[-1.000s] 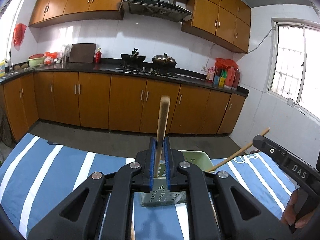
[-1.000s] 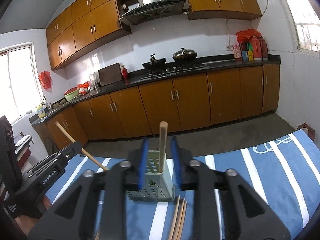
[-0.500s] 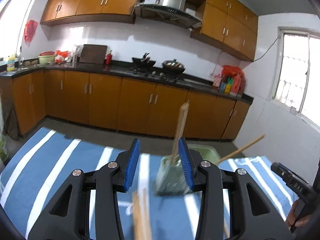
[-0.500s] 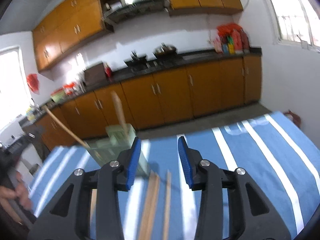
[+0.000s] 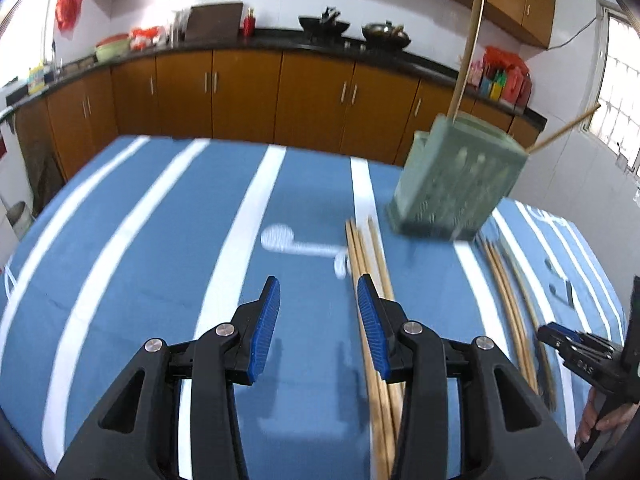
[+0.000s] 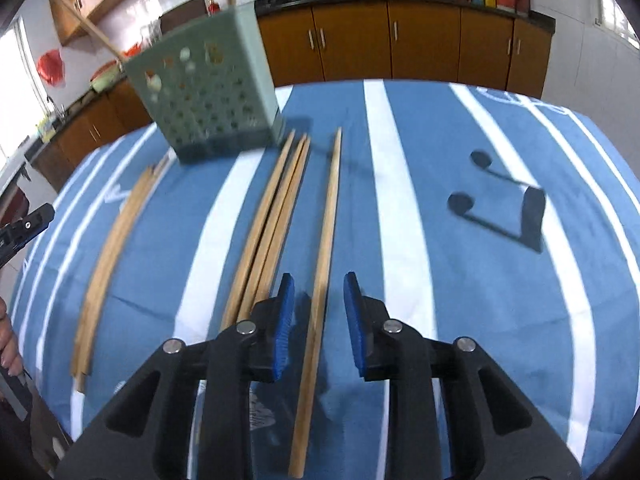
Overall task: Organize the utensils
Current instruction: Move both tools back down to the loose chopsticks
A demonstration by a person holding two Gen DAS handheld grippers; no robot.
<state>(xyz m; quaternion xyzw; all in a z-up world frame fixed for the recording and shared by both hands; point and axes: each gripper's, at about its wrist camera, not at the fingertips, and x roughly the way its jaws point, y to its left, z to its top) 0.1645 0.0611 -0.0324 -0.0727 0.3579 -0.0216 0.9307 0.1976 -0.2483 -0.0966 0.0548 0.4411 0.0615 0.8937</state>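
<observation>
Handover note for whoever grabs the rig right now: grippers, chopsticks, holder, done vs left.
Left gripper: open, empty, over the blue striped cloth, a chopstick bundle just past its right finger.
Right gripper: jaws closing, with a single chopstick lying on the cloth between them; pads not on it yet.
Holder: green, perforated, standing at the far side of the cloth.
Done: two chopsticks stand in the holder.
Left: the single one, the bundle beside it and the other bundle all lie on the cloth, still to go in.
</observation>
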